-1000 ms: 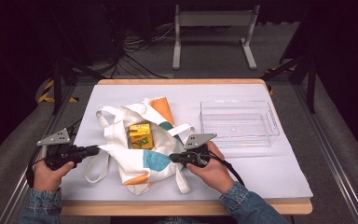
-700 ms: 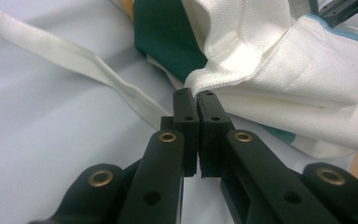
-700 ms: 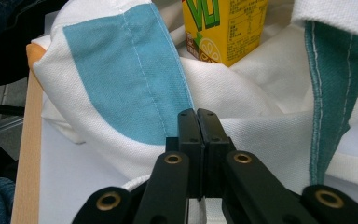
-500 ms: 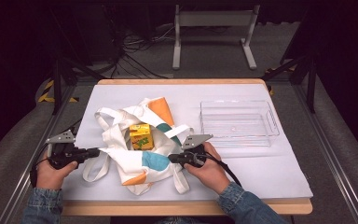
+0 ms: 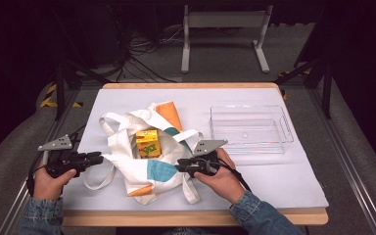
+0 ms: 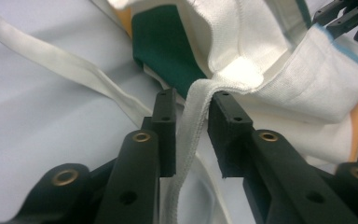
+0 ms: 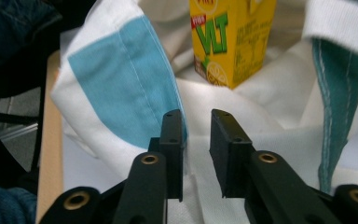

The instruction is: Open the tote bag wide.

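- White paper covers the wooden table (image 5: 196, 215), and dark floor with cables and a metal stand lies beyond its far edge.
- The white tote bag (image 5: 149, 164) with teal and orange patches lies between the two grippers, its mouth gaping upward.
- A yellow juice carton (image 5: 147, 143) stands upright inside the bag, ahead of the right gripper's fingertips and a little to their right in the right gripper view (image 7: 230, 39).
- The left gripper (image 5: 95, 157) has just been opening its jaws; in the left gripper view a white strap (image 6: 193, 126) of the bag runs through the gap between the fingers (image 6: 165, 126), which stand slightly apart and do not pinch it.
- Another loop of strap lies on the paper to the left of those fingers.
- The right gripper (image 5: 181, 166) has likewise just been opening; its fingers (image 7: 173, 140) stand slightly apart at the bag's rim, with white cloth lying in the gap and a light blue patch (image 7: 121, 88) just off the left fingertip.
- Neither pair of pads presses on the fabric.
- A clear plastic tray (image 5: 250, 128) sits on the paper well beyond the right gripper, apart from the bag.
- Denim sleeves (image 5: 262, 218) enter from the near edge.
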`<action>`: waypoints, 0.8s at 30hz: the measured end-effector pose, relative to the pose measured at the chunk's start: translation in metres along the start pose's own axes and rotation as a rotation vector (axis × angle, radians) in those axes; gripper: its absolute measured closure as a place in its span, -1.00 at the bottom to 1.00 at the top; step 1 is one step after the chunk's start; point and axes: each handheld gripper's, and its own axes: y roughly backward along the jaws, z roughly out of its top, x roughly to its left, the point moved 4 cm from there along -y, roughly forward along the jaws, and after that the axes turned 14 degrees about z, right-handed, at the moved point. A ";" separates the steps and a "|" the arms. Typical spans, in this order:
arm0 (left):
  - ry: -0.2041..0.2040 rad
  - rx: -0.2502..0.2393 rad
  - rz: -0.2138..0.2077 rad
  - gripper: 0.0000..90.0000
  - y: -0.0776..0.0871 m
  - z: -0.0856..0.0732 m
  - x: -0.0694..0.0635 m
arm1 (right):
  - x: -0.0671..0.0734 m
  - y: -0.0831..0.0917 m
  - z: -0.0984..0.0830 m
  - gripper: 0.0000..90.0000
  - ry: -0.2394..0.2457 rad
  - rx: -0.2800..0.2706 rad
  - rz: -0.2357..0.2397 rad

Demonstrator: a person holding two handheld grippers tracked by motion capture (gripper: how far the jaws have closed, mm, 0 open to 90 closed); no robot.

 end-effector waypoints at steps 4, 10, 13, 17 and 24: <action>-0.004 -0.037 -0.005 0.50 0.012 0.007 -0.003 | 0.003 0.008 0.014 0.57 0.018 -0.035 0.002; -0.022 -0.041 0.018 0.31 0.020 0.012 -0.005 | 0.001 0.014 0.031 0.52 0.030 -0.063 -0.006; -0.022 -0.040 0.025 0.23 0.021 0.012 -0.005 | -0.001 0.015 0.035 0.47 0.030 -0.074 -0.012; -0.022 -0.041 0.039 0.14 0.022 0.014 -0.005 | -0.007 0.015 0.048 0.33 0.049 -0.094 -0.040; -0.012 -0.028 0.022 -0.05 0.025 0.012 -0.006 | -0.023 0.011 0.070 0.24 0.074 -0.116 -0.088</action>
